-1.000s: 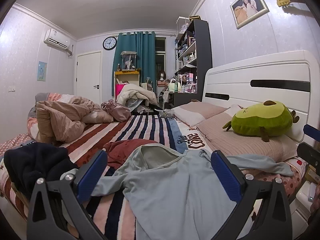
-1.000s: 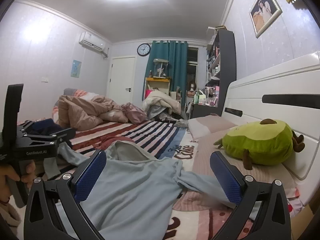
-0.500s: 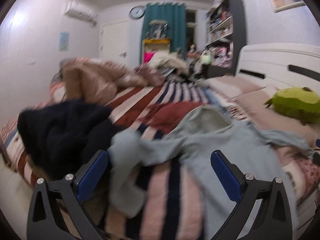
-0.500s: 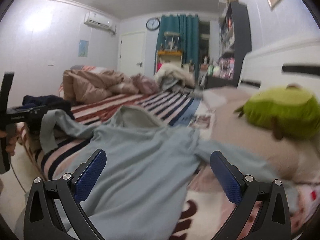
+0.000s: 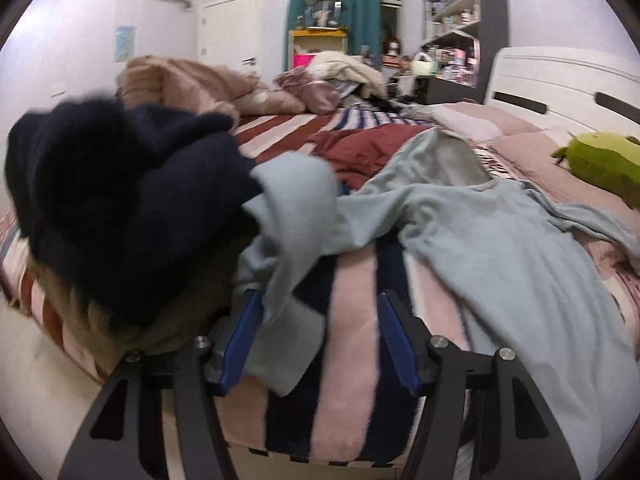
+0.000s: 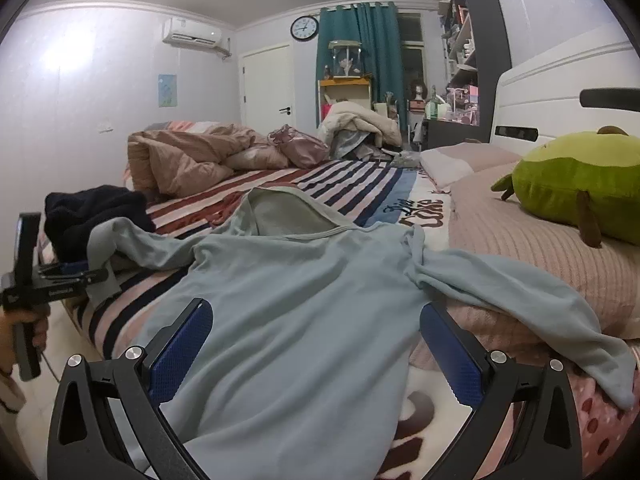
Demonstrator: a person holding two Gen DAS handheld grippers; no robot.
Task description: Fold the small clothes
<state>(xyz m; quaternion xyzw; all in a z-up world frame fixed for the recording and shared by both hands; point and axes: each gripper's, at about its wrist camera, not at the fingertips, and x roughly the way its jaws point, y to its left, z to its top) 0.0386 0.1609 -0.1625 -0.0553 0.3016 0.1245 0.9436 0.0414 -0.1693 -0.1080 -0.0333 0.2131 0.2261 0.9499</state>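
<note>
Shirt: your pale blue shirt point(image 6: 304, 312) lies spread on the striped bed point(image 6: 360, 188), collar toward the far end, one sleeve over the pink pillow point(image 6: 532, 248), the other point(image 5: 296, 216) hanging off the near edge.
Left gripper point(image 5: 320, 340): your jaws are closing, and the hanging sleeve sits between them against the left pad; the right pad is still clear of it.
Right gripper point(image 6: 316, 352): you hold it wide over the shirt's body, gripping nothing.
Nearby: a dark garment point(image 5: 120, 200) is heaped beside the sleeve, a red one point(image 5: 360, 148) beyond, a green plush point(image 6: 576, 184) on the pillow.
Your hand point(image 6: 24, 332): it grips the left gripper's handle at the bed's edge.
</note>
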